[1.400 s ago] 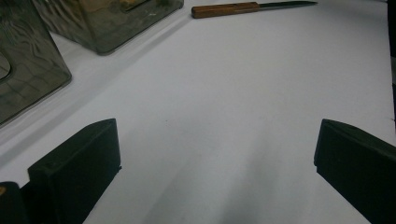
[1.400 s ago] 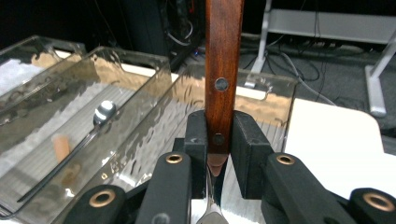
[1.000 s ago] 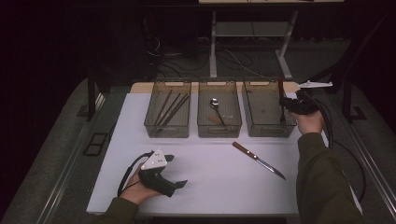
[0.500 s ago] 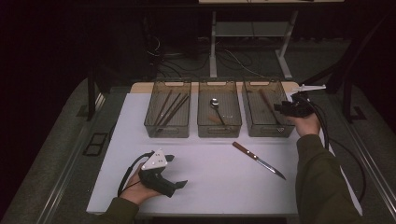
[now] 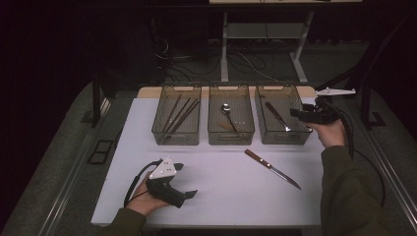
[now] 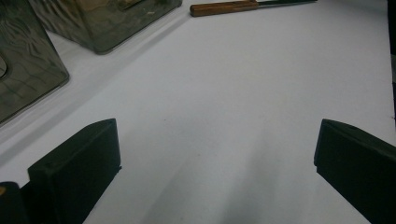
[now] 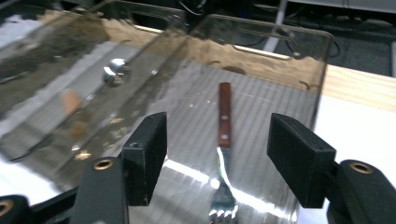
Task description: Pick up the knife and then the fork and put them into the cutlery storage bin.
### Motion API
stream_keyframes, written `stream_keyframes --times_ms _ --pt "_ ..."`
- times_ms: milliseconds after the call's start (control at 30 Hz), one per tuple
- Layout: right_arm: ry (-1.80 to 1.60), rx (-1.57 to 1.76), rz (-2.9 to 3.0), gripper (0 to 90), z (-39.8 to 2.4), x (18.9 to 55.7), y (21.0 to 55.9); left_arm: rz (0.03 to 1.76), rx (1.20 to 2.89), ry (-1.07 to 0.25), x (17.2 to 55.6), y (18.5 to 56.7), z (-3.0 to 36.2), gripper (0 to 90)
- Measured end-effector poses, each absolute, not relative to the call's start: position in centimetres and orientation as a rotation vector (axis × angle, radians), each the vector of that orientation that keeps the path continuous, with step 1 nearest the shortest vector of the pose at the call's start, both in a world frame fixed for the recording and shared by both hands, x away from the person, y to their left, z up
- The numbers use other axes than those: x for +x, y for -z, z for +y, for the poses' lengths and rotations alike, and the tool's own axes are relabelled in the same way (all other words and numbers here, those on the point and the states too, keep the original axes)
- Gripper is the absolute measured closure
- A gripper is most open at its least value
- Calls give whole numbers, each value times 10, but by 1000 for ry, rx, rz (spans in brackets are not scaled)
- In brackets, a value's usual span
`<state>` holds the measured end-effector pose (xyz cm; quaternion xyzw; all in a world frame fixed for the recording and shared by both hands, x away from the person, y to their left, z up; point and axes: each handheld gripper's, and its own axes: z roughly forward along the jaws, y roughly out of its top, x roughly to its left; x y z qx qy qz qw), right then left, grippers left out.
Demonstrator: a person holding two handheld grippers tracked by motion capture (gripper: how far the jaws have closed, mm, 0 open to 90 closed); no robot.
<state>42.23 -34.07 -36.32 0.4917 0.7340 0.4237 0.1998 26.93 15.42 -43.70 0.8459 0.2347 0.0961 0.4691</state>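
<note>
Hovering: my right gripper (image 5: 299,114) hangs over the right edge of the right-hand bin (image 5: 295,136), tips pointing into it.
Right jaws: parted at a middling gap and just been opening; nothing between the pads.
Fork: wooden-handled fork (image 7: 224,154) lies flat on the ribbed floor of that right-hand bin, tines toward my right gripper, handle toward the far wall; free of the jaws, seen below the gap in the right gripper view.
Middle bin (image 5: 231,137): just beside the right-hand bin on its left; a spoon (image 5: 228,115) lies in it.
Left bin (image 5: 176,138): furthest from the right-hand bin; dark chopsticks (image 5: 180,117) lie slanted in it.
Knife: wooden-handled knife (image 5: 272,168) lies on the white table (image 5: 221,196), near the front of the right-hand bin, touching neither gripper.
Left gripper (image 5: 187,194): my left hand rests it on the table, well apart from the right-hand bin, toward the near left.
Left jaws: spread wide, bare table between them.
</note>
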Motion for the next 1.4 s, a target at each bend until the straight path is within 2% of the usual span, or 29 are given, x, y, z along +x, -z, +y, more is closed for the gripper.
stream_keyframes --times_ms 433,867,1400 --pt "-1278 1273 2122 312 -329 376 355 591 2059 -240 270 434 159 0" --pt "-1315 1186 2193 312 -314 342 375 614 2039 -230 272 434 164 0" --pt "-1287 1136 2295 312 -302 321 399 599 2050 -229 271 434 163 0"
